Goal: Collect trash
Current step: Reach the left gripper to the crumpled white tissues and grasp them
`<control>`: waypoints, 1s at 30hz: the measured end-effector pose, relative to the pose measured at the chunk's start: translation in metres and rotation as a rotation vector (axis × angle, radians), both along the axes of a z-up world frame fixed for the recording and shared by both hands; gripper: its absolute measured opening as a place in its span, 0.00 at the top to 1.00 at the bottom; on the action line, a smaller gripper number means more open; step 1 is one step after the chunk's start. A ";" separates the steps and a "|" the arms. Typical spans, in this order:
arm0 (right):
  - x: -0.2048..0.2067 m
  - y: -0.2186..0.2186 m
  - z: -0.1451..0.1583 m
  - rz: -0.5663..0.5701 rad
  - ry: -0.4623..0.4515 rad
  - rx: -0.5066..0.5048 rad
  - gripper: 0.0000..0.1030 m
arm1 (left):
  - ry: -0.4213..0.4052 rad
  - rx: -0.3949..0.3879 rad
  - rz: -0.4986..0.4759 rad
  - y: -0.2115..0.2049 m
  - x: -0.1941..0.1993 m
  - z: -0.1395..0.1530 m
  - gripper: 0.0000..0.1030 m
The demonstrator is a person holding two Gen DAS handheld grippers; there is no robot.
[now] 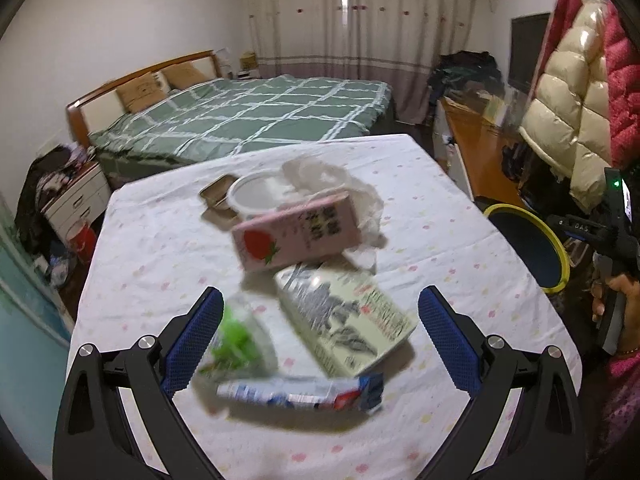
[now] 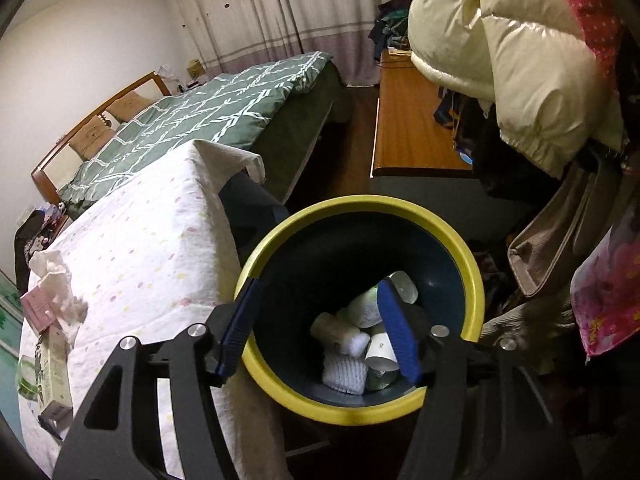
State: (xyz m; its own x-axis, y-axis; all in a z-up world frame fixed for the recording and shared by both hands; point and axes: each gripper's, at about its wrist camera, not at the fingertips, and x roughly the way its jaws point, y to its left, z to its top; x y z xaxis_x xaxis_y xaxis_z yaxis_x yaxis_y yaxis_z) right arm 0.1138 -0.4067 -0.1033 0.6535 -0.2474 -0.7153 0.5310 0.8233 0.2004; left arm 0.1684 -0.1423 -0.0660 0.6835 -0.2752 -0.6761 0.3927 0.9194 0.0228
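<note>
- The table (image 1: 160, 240) carries the remaining trash: a pink carton (image 1: 296, 236), a grey-printed carton (image 1: 348, 320), a blue wrapper (image 1: 300, 394).
- The yellow-rimmed bin (image 2: 360, 410) beside the table holds discarded cups.
- The left gripper (image 1: 320, 320) hangs spread, empty, over the cartons.
- The right gripper (image 2: 320, 328) is released, empty, above the bin.

My left gripper (image 1: 320, 336) over table (image 1: 460, 208) centre: cartons (image 1: 296, 236) clustered, bowl (image 1: 258, 196) behind. Bin (image 2: 360, 412) off table's right edge, under my right gripper (image 2: 320, 332); trash inside.
</note>
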 end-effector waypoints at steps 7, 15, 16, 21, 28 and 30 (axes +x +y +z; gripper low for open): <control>-0.001 0.004 0.001 0.020 -0.004 0.010 0.43 | 0.011 0.032 -0.094 -0.032 0.060 0.020 0.06; 0.003 0.006 -0.005 0.040 0.015 0.021 0.43 | 0.126 0.059 -0.136 -0.060 0.136 0.020 0.17; 0.004 0.006 -0.006 0.042 0.015 0.023 0.43 | 0.148 0.066 -0.142 -0.064 0.145 0.018 0.19; 0.006 0.005 -0.006 0.048 0.018 0.030 0.43 | 0.213 0.127 -0.204 -0.096 0.169 0.004 0.23; 0.007 0.005 -0.008 0.055 0.014 0.039 0.43 | 0.293 0.266 -0.259 -0.132 0.179 -0.024 0.34; 0.007 0.005 -0.009 0.056 0.014 0.041 0.43 | 0.310 0.306 -0.259 -0.137 0.182 -0.032 0.36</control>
